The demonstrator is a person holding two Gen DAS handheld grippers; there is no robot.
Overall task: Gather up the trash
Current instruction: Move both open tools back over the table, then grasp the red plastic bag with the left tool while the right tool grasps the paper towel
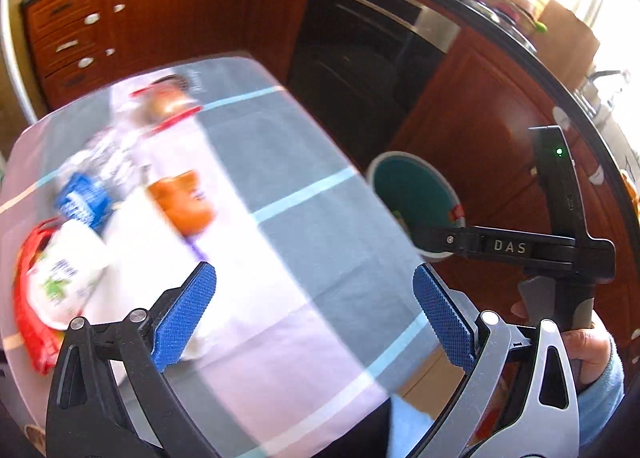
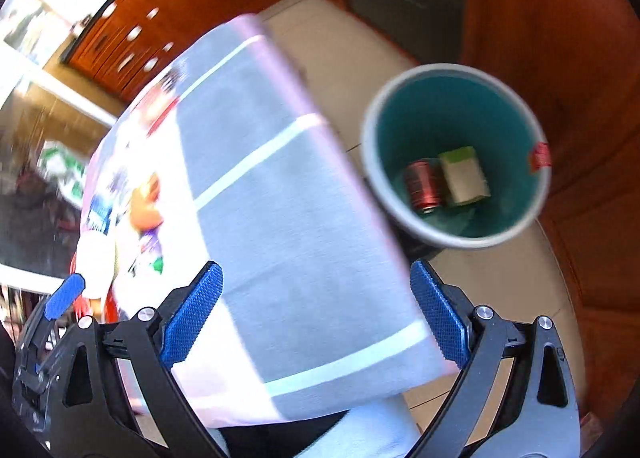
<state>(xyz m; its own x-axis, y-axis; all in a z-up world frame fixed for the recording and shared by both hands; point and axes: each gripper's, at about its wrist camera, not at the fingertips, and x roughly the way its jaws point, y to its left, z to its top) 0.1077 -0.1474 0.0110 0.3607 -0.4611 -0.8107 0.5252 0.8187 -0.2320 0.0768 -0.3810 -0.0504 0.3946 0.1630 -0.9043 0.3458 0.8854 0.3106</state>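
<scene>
Left wrist view: the left gripper, with two blue textured pads on black and silver linkage, stands released with nothing between its fingers, above a table under a grey cloth with pale blue stripes. Right wrist view: the right gripper, likewise with two blue pads, is spread wide and empty over the same cloth, near its edge. A hand in a light blue sleeve grips a black handle marked "DAS" at the right of the left view.

Trash on the table, blurred, at the left of the cloth: one orange packet; one blue-and-white wrapper; one white pouch with green print lying on one red bag; one clear crumpled bag with a red rim at the far side. Five pieces can be counted; finer detail cannot be told.

Container: one round grey bin with a teal inside stands on the pale floor just beside the table edge, before brown wooden cabinets. It holds two things, lying side by side and touching at the bottom: one reddish metal can and one small white carton with a green top. A red tag sits at the bin's rim.
</scene>
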